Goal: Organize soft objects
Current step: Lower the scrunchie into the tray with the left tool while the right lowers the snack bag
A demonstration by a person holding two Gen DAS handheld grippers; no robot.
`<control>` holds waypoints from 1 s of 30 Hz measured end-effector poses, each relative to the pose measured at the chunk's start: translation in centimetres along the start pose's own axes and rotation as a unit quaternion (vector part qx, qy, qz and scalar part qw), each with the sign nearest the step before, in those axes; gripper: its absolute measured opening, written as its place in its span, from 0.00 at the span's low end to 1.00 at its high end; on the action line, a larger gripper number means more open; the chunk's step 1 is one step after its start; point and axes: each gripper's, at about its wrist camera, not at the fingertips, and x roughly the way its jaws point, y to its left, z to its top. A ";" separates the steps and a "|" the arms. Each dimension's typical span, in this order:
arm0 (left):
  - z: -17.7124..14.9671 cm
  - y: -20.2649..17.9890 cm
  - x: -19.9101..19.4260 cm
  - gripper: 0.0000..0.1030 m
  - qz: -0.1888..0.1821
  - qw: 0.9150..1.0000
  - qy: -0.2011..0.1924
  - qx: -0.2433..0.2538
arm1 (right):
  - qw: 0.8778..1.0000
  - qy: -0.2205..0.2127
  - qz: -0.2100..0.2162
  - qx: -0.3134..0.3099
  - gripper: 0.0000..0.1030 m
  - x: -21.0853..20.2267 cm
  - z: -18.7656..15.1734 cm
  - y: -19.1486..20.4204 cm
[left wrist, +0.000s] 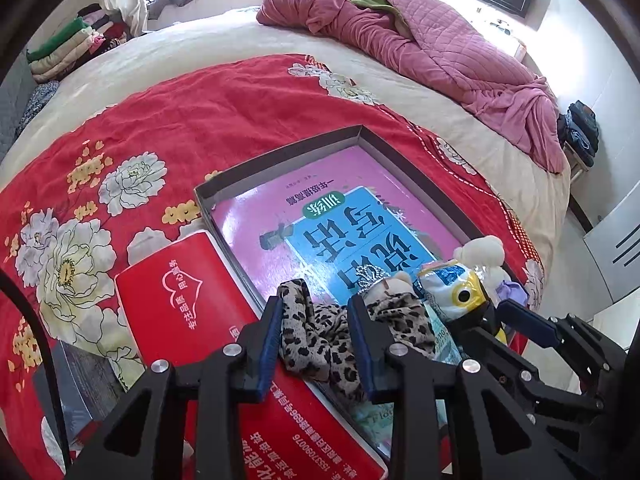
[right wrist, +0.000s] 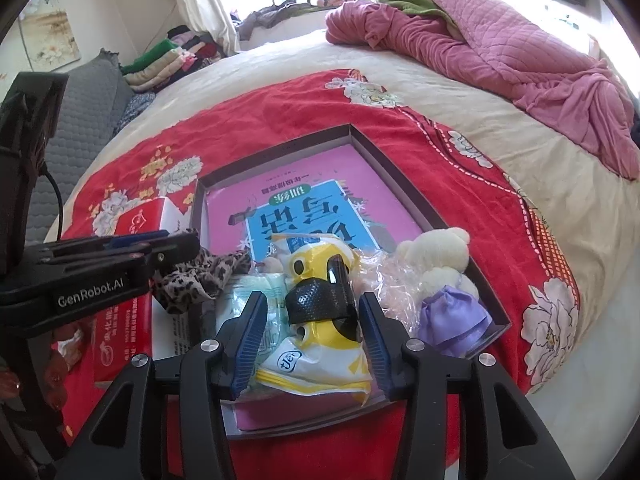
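The left gripper point(left wrist: 316, 312) stands partly open astride the leopard scarf point(left wrist: 320, 336), pads clear of it — the scarf lies at the tray point(left wrist: 280, 148) edge. The right gripper point(right wrist: 314, 312), half open, brackets the yellow packet point(right wrist: 320, 344) inside the tray, not pressing — likely set down there.

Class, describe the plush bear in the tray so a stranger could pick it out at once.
On the red floral blanket lies a shallow grey tray holding a pink book. In its near right corner sits the plush bear: cream, fluffy, in a lilac dress, unlike the shiny packets and leopard-print cloth beside it.
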 end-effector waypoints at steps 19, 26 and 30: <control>-0.6 0.0 -1.7 0.49 -0.014 1.000 -0.004 -0.011 | 1.000 -0.012 -0.009 0.002 0.55 -2.2 0.3 0.0; -1.0 -0.8 -2.5 0.51 -0.013 1.000 -0.008 0.000 | 1.000 -0.022 -0.018 0.010 0.56 -3.6 0.4 -0.4; -1.2 -1.3 -3.7 0.54 -0.006 1.000 -0.021 0.005 | 0.999 -0.031 -0.024 0.015 0.60 -4.4 0.5 -0.7</control>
